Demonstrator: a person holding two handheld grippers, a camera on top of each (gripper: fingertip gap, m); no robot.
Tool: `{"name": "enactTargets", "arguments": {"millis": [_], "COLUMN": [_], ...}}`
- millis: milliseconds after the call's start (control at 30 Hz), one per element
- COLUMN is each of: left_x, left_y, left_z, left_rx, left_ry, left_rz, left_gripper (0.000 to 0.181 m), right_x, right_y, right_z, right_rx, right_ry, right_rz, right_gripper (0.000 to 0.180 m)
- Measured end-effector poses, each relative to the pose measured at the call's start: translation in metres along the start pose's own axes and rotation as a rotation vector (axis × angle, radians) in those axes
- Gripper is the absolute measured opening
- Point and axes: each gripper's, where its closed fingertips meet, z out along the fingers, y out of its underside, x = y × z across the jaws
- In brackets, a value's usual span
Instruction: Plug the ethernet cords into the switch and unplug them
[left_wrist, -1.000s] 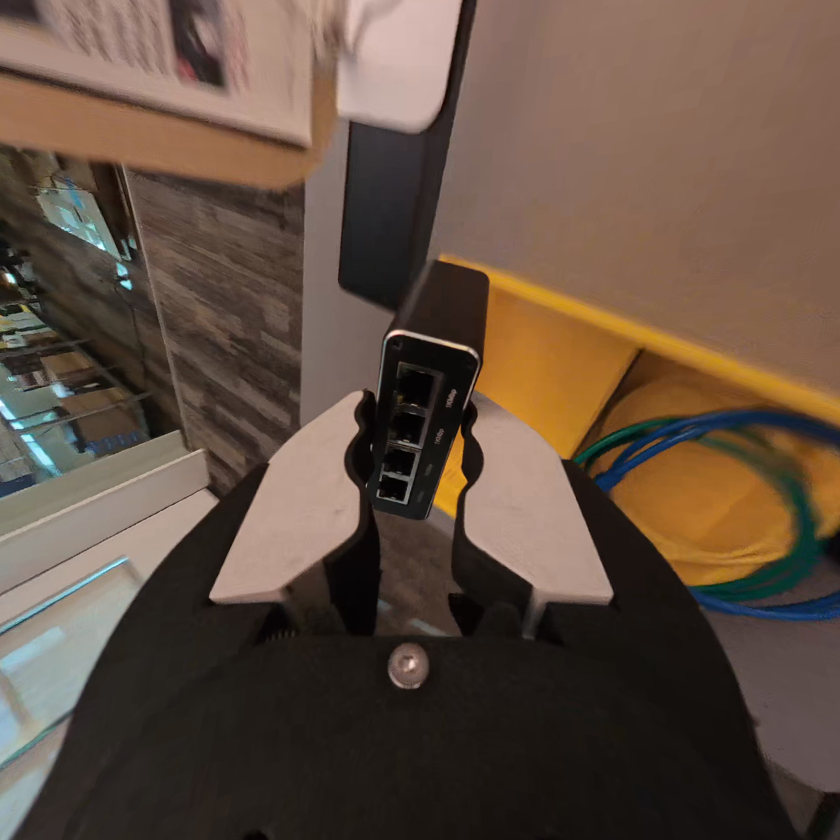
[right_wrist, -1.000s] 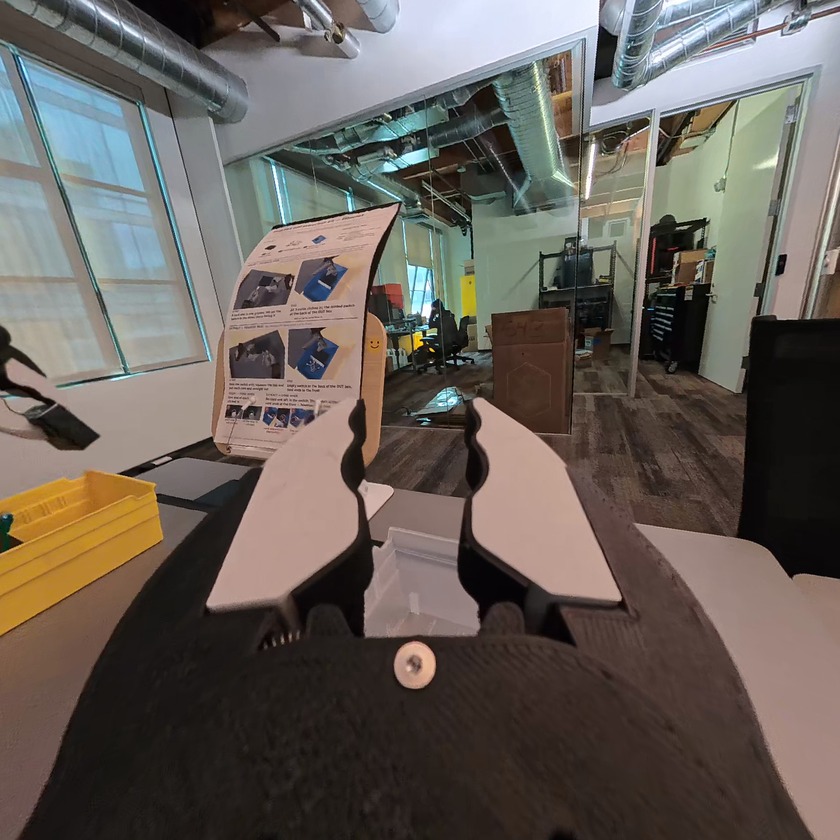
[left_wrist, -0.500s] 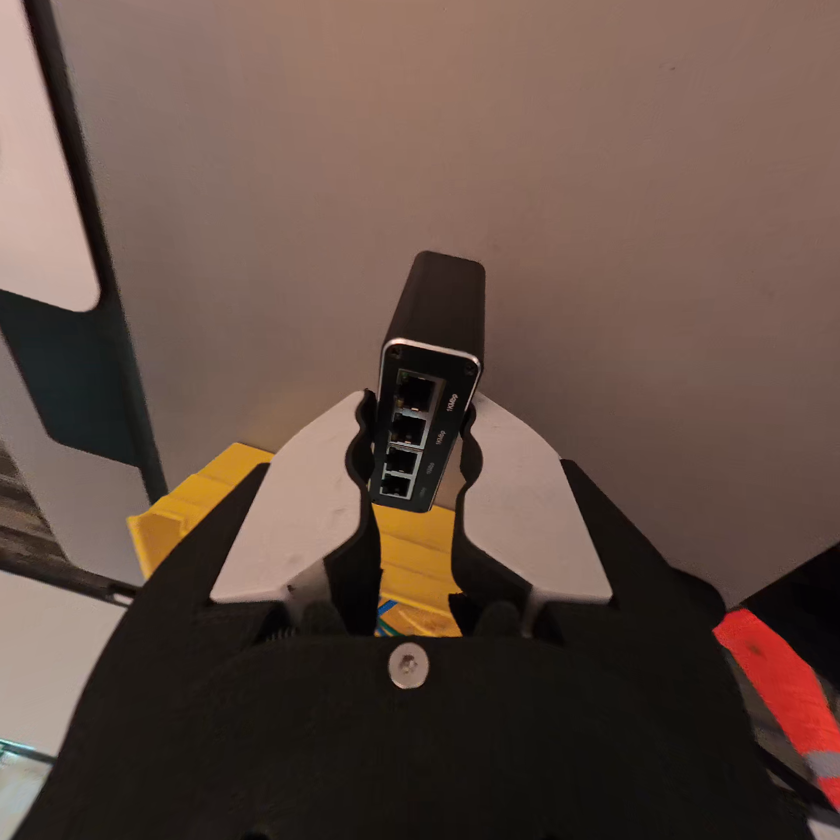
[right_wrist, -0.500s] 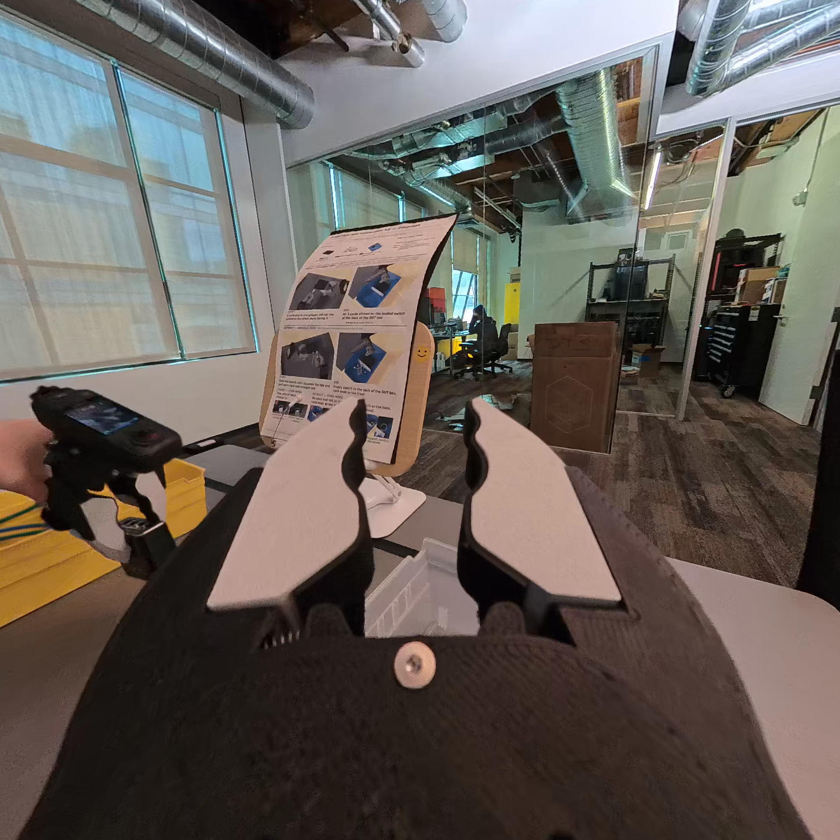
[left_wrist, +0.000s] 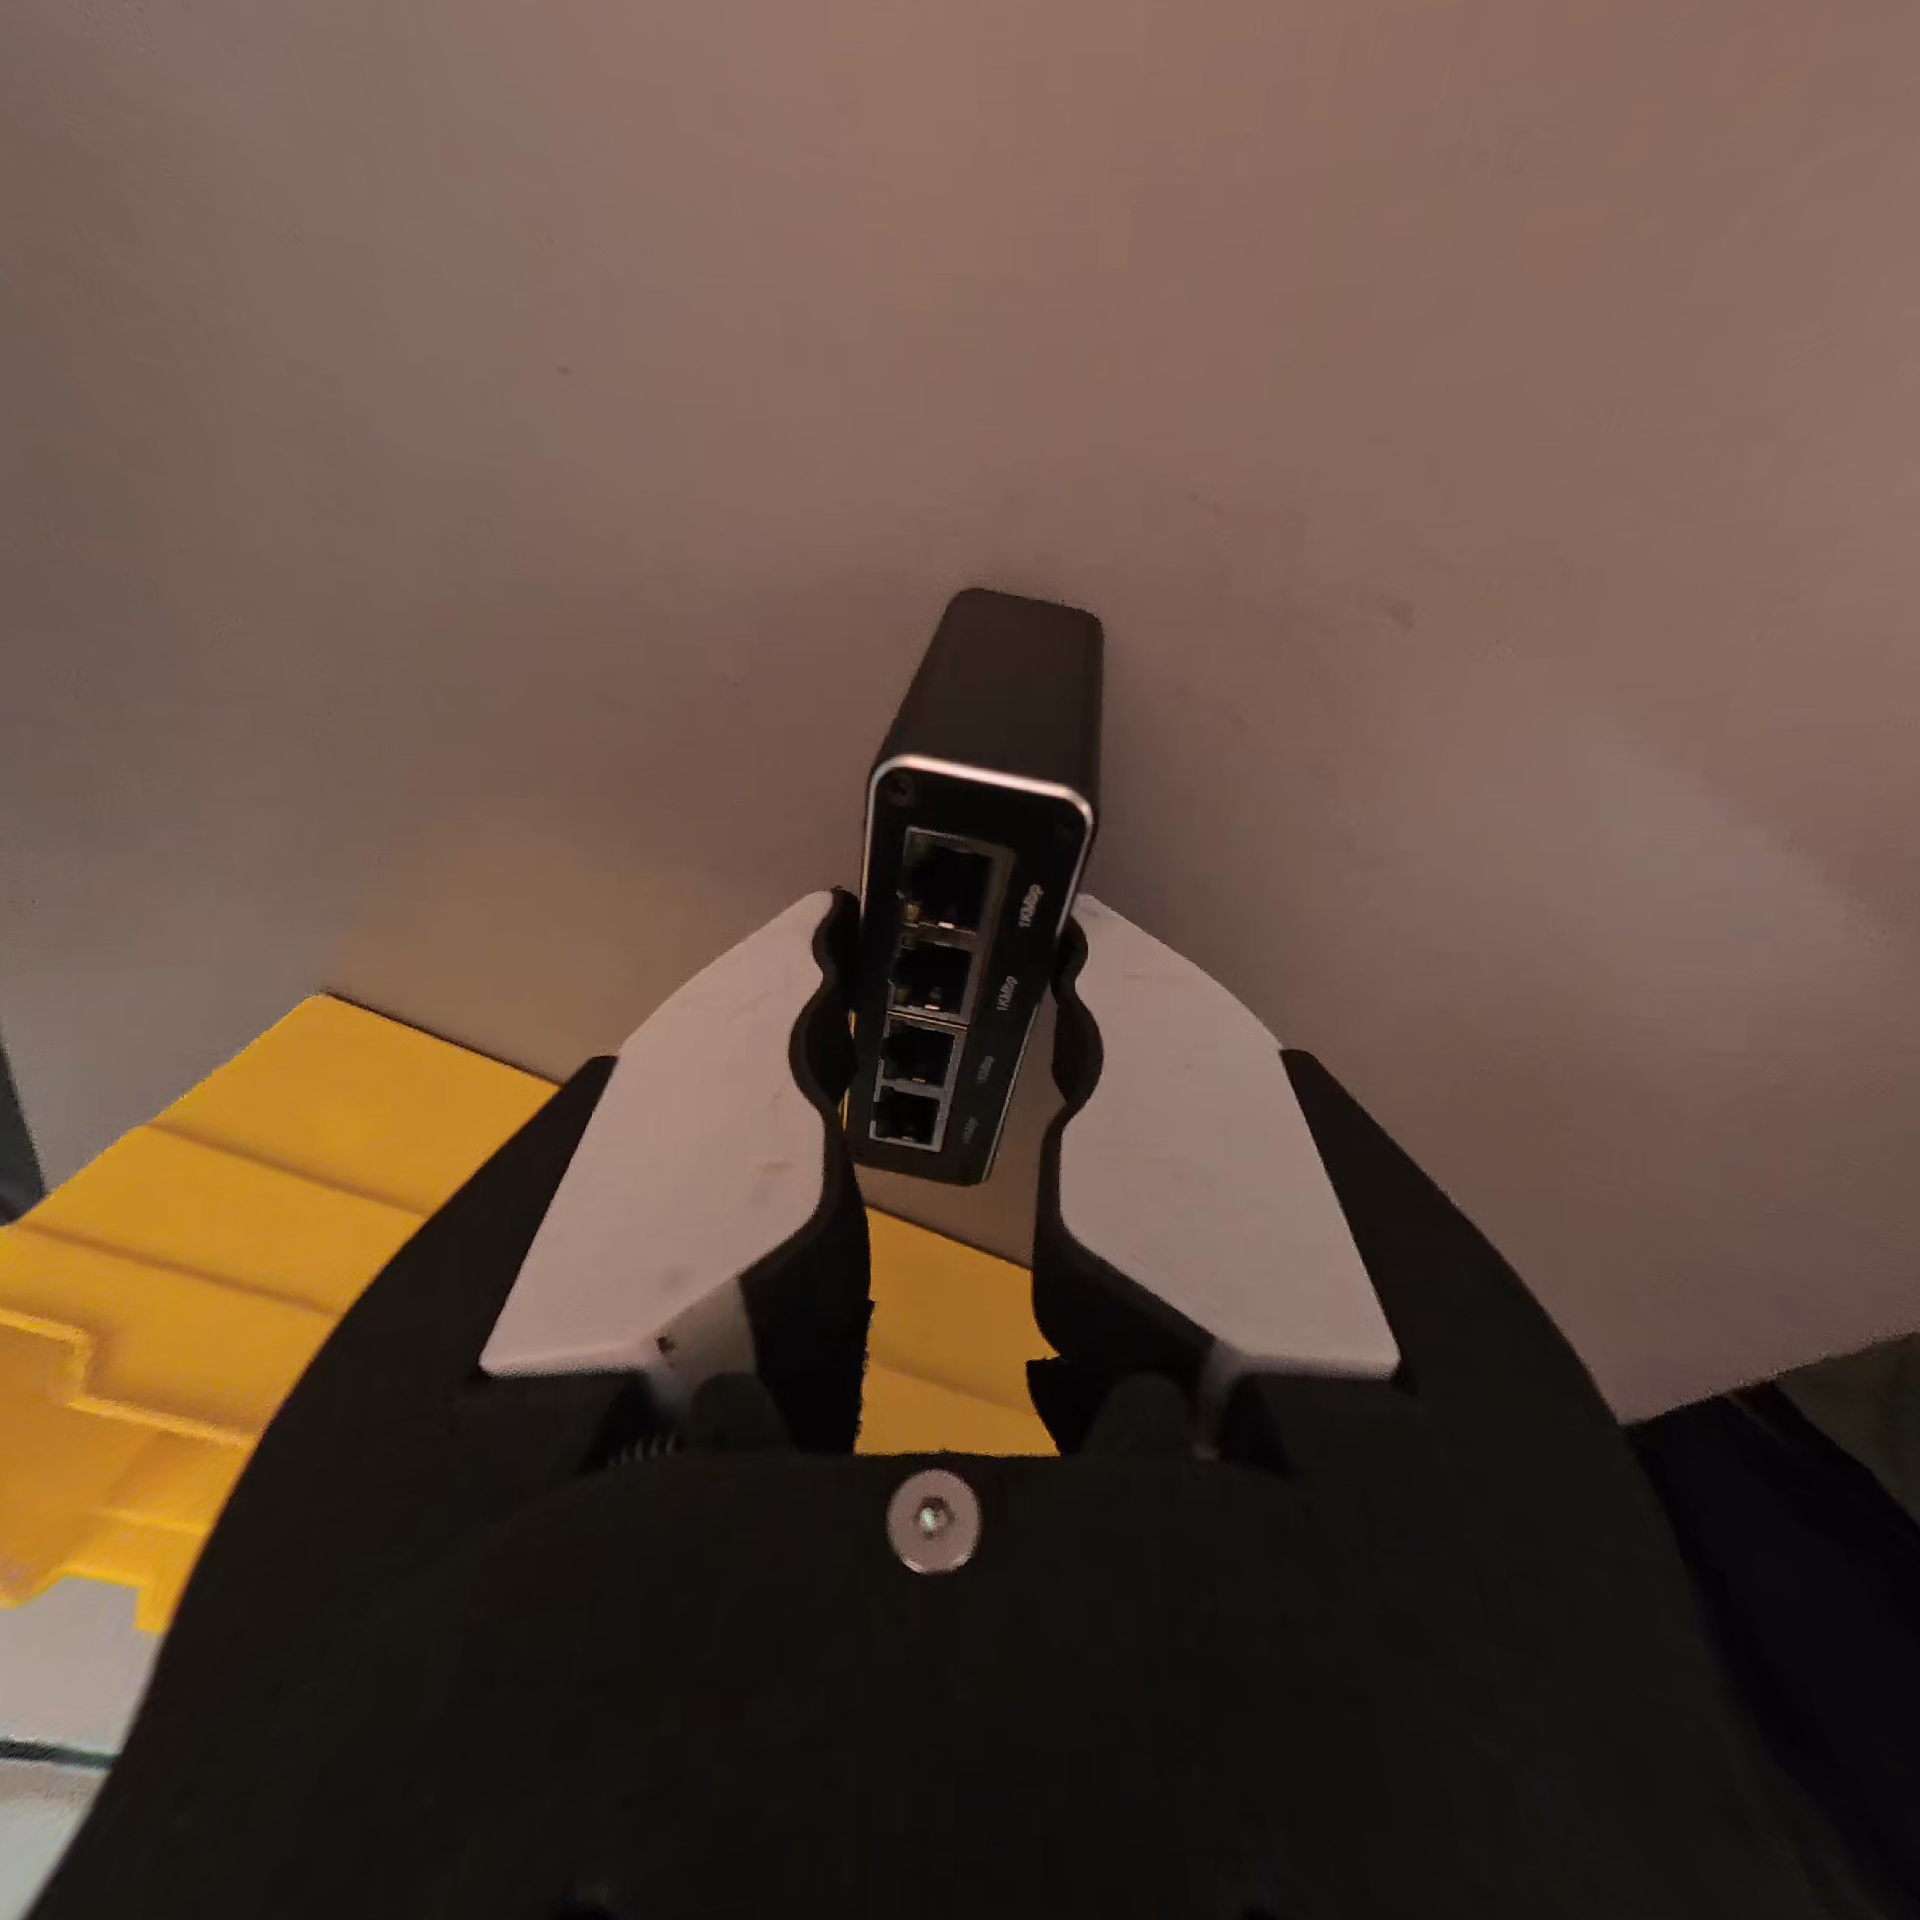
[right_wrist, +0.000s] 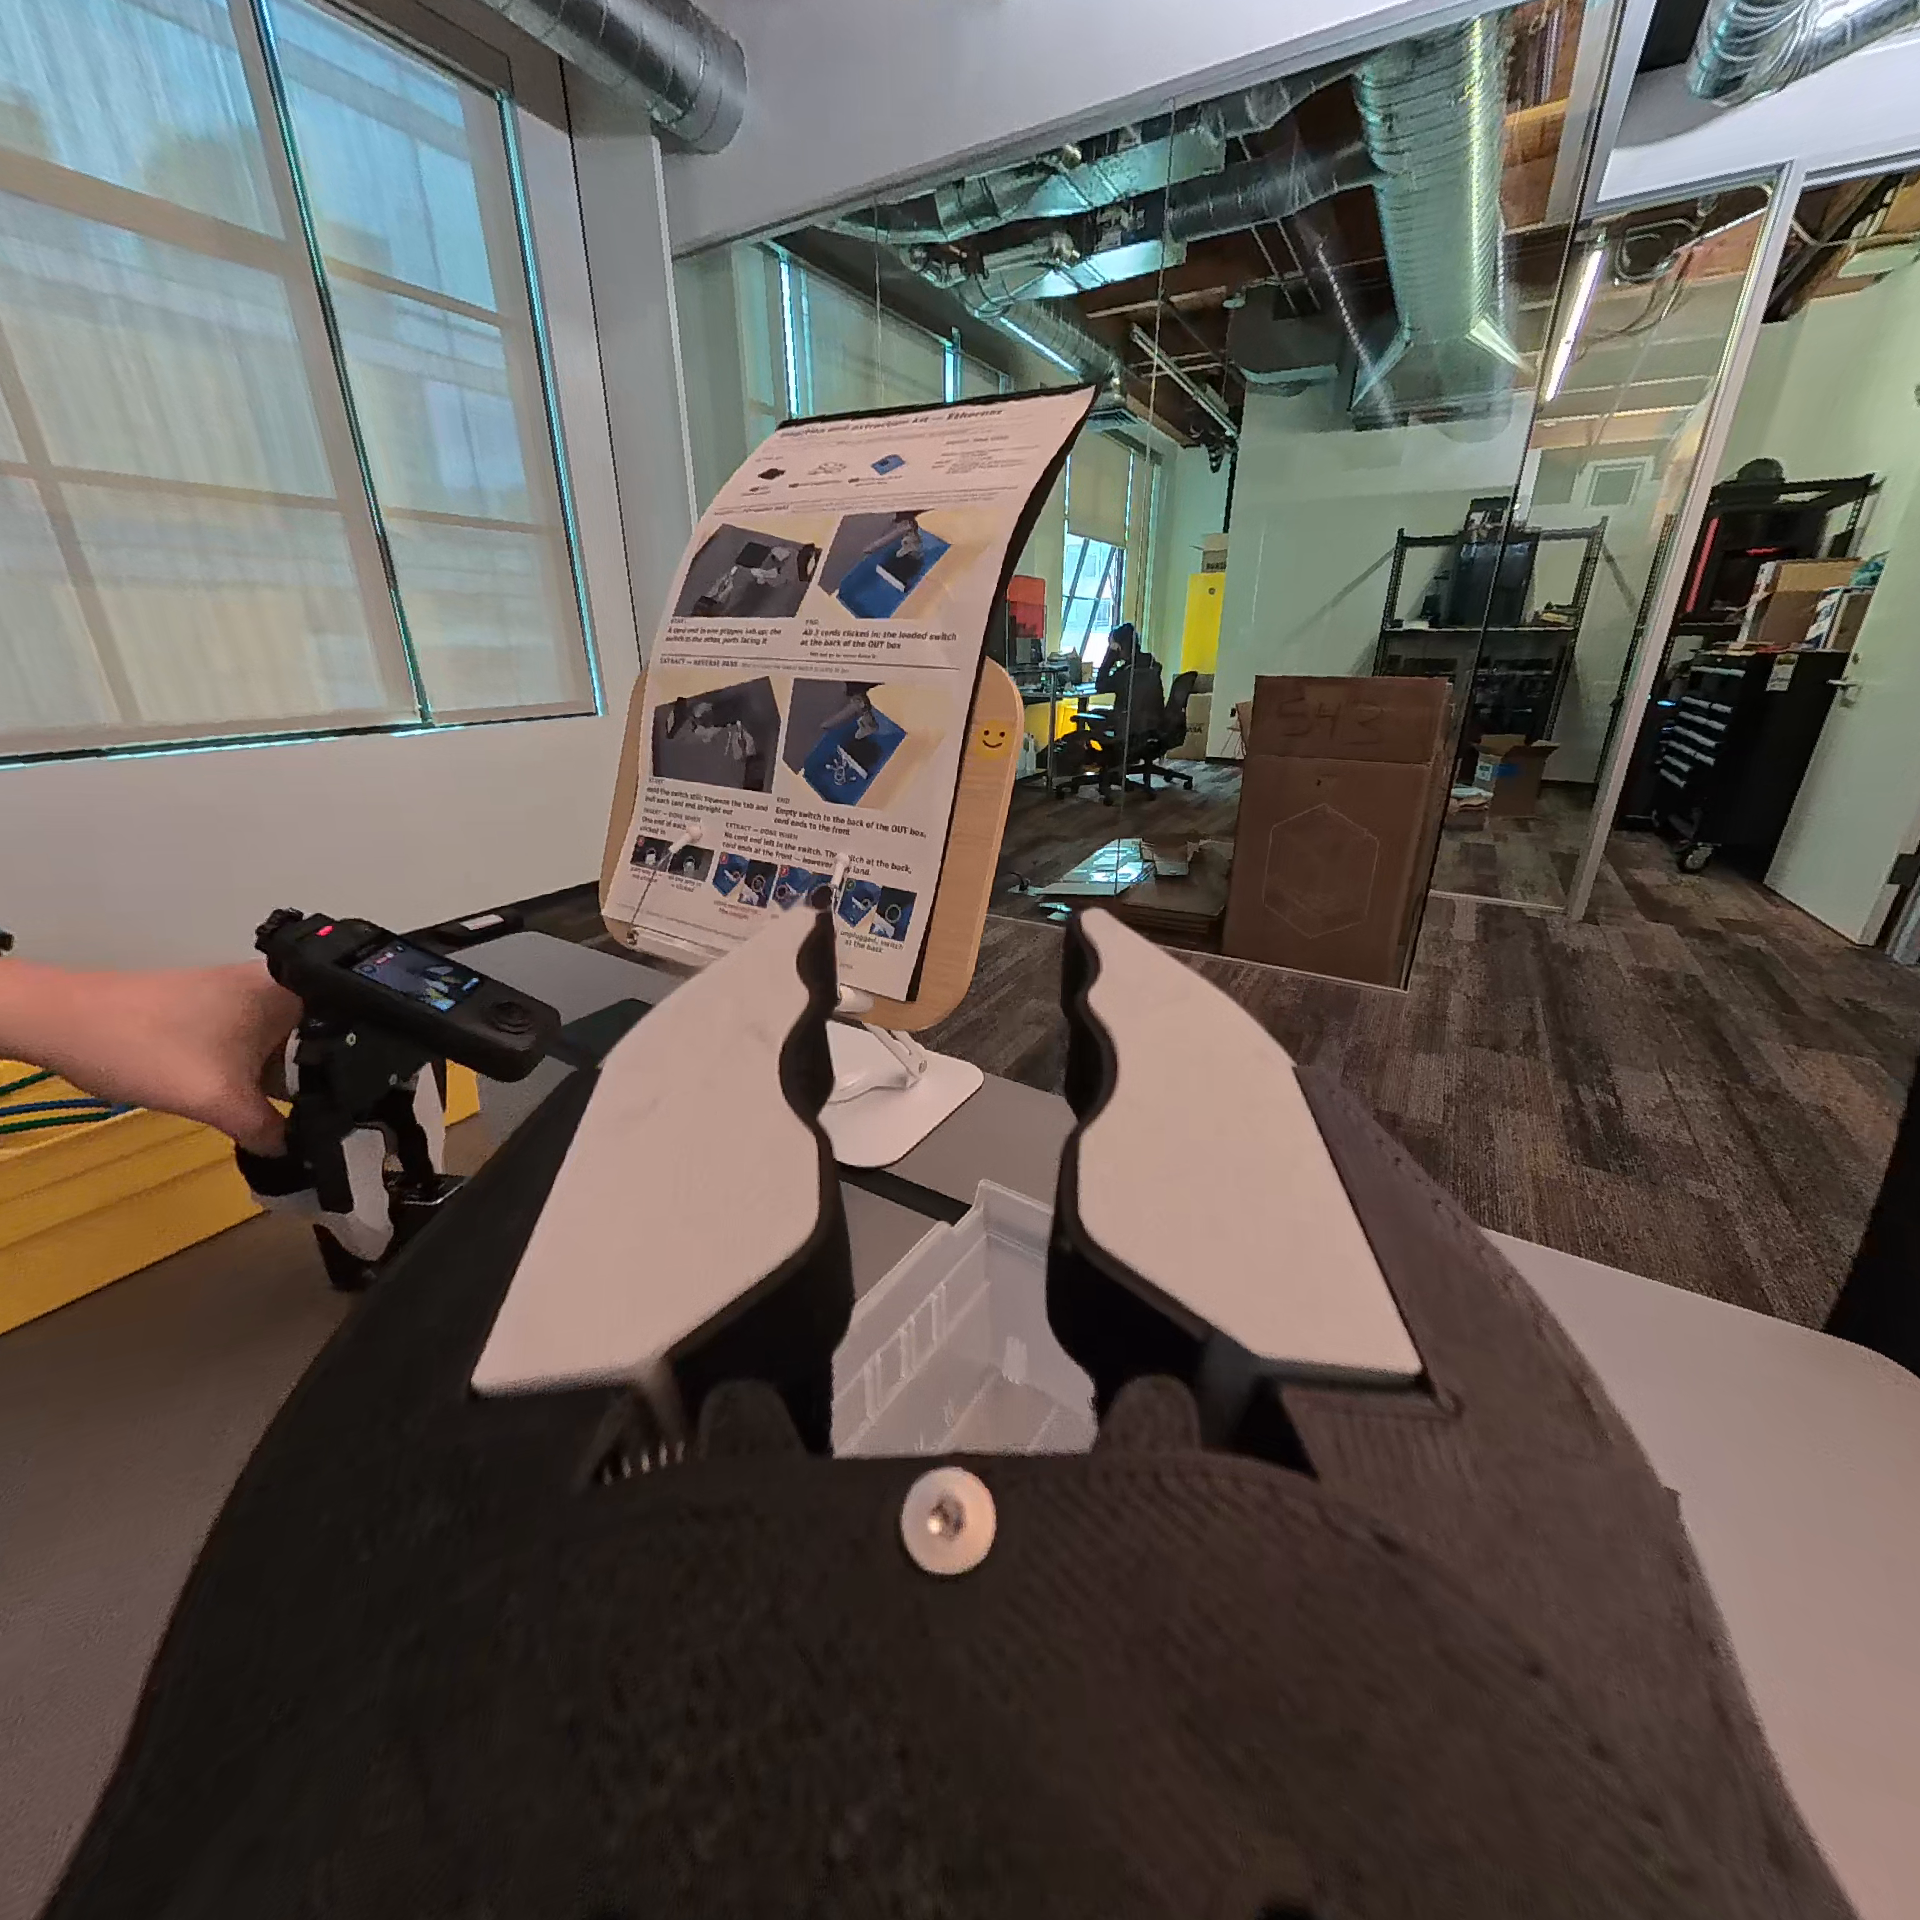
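My left gripper (left_wrist: 951, 951) is shut on a small black switch (left_wrist: 977, 894), held port face toward the camera; its several ports are empty. The switch is over the grey tabletop (left_wrist: 935, 364), close to it. In the right wrist view the left gripper (right_wrist: 353, 1164), held by a hand (right_wrist: 156, 1039), is low over the table at the left. My right gripper (right_wrist: 945, 997) is open and empty above the table. Blue and green cords (right_wrist: 42, 1107) lie in the yellow bin (right_wrist: 104, 1205) at the far left.
A yellow bin (left_wrist: 208, 1247) lies at the lower left of the left wrist view. A clear plastic bin (right_wrist: 956, 1320) sits just under my right gripper. An instruction sheet on a stand (right_wrist: 831, 707) is behind it. A glass wall and office floor lie beyond. The tips of one gripper are about 45 cm away from the tips of the other.
My left gripper has swung away from the yellow bin with the switch and come down over the bare grey table. In the right wrist view it has moved in from the left and lowered.
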Motion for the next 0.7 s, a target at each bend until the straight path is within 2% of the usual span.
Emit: {"name": "enactTargets", "arguments": {"millis": [67,100,133,200,300,433,500,567,700], "left_x": [0.011,0.014,0.016,0.016,0.003,-0.016,-0.031,-0.037,-0.006], "left_y": [0.000,-0.003,-0.003,0.000,0.020,0.097,0.146,0.192,0.241], "left_z": [0.001,-0.001,-0.006,-0.027,-0.076,-0.136,-0.135,-0.112,-0.061], "left_rx": [0.004,0.025,0.040,0.108,0.316,0.608,0.658,0.613,0.570], "left_ry": [0.107,0.146,0.178,0.200,0.165,0.060,-0.014,-0.019,0.083], "left_rz": [-0.028,-0.066,-0.092,-0.109,-0.160,-0.314,-0.431,-0.533,-0.572], "left_gripper": [0.037,0.059,0.072,0.072,0.069,0.061,0.050,0.055,0.057], "right_x": [0.001,0.002,0.004,0.006,0.007,0.008,0.007,0.006,0.007], "right_y": [0.004,0.006,0.008,0.010,0.007,-0.001,-0.008,-0.013,-0.013], "right_z": [0.001,0.001,0.001,0.000,-0.003,-0.009,-0.012,-0.014,-0.017], "right_rx": [-0.022,-0.033,-0.042,-0.056,-0.057,-0.022,0.011,0.042,0.041], "right_ry": [0.005,0.010,0.016,0.032,0.049,0.052,0.047,0.038,0.043], "right_rz": [-0.006,-0.010,-0.015,-0.032,-0.062,-0.055,-0.038,-0.021,-0.023], "right_gripper": [0.042,0.042,0.042,0.043,0.043,0.043,0.043,0.043,0.043]}}
